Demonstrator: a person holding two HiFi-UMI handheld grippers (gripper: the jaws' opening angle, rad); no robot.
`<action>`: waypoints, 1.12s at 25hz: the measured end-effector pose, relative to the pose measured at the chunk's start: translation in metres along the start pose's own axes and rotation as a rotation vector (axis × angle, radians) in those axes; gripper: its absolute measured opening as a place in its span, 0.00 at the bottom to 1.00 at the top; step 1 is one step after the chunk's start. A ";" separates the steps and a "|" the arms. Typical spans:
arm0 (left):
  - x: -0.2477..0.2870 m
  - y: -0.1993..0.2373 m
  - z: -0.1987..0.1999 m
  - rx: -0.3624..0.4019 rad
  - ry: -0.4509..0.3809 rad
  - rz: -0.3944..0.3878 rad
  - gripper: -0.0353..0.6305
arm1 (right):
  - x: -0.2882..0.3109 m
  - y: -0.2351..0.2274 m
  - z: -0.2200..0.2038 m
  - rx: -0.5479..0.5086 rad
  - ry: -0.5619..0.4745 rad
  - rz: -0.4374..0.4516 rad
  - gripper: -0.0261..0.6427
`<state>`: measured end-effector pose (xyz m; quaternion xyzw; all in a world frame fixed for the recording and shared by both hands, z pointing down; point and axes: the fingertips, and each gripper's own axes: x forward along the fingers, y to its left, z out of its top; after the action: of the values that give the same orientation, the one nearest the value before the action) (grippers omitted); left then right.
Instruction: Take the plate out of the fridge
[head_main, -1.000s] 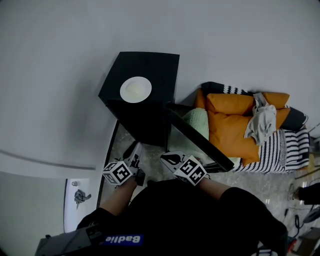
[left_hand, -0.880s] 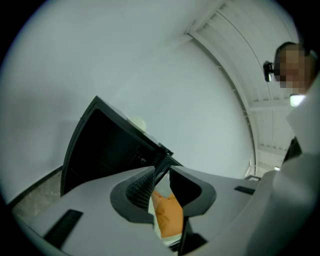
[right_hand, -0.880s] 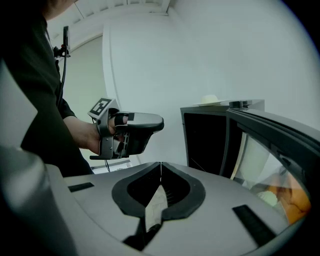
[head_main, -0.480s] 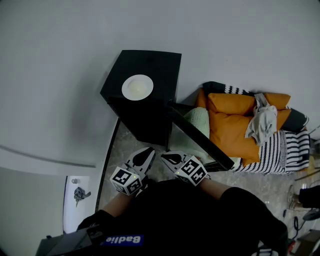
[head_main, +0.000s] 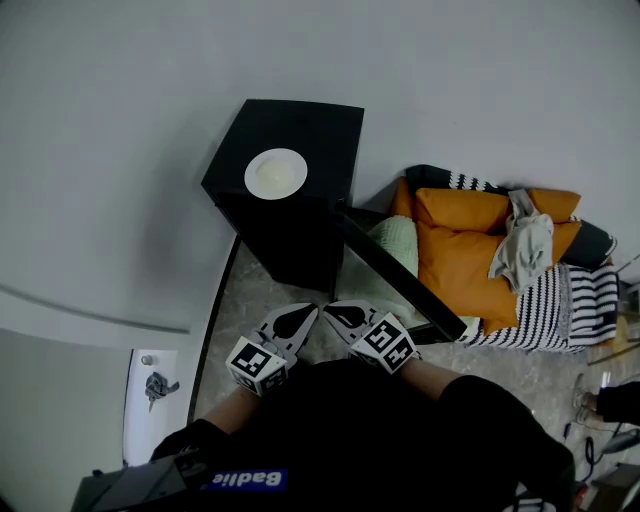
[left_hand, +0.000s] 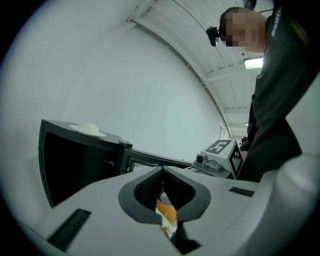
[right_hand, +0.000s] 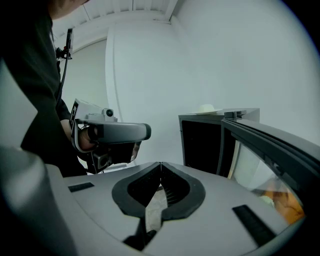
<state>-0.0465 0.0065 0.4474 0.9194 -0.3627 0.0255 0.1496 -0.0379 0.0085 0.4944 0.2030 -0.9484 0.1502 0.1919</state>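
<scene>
The small round white plate (head_main: 275, 173), lying atop the black box-shaped fridge (head_main: 318, 125) near its front edge, is probably stiff, slick and breakable, best pinched by the rim; the left gripper (head_main: 301, 316), which has just been closing, and the right gripper (head_main: 337, 311) both have jaws pressed together on nothing.

Left gripper (head_main: 308, 311) swung inward, fingers (left_hand: 147, 189) just closed empty.

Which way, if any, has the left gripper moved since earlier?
Yes: left gripper shifted right, below the black cuboid fridge, toward the right gripper; its fingers have just been closing, nothing between them.
</scene>
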 end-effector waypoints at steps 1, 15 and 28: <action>0.000 -0.002 0.000 0.002 0.004 -0.003 0.06 | 0.000 0.000 0.002 -0.002 -0.006 0.000 0.06; -0.004 -0.012 0.002 0.052 0.020 -0.024 0.06 | 0.002 0.007 0.012 -0.013 -0.043 0.028 0.06; -0.005 -0.010 0.003 0.056 0.019 -0.027 0.06 | 0.004 0.008 0.016 -0.026 -0.044 0.032 0.06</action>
<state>-0.0433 0.0160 0.4409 0.9278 -0.3479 0.0423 0.1275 -0.0494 0.0086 0.4802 0.1883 -0.9574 0.1363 0.1713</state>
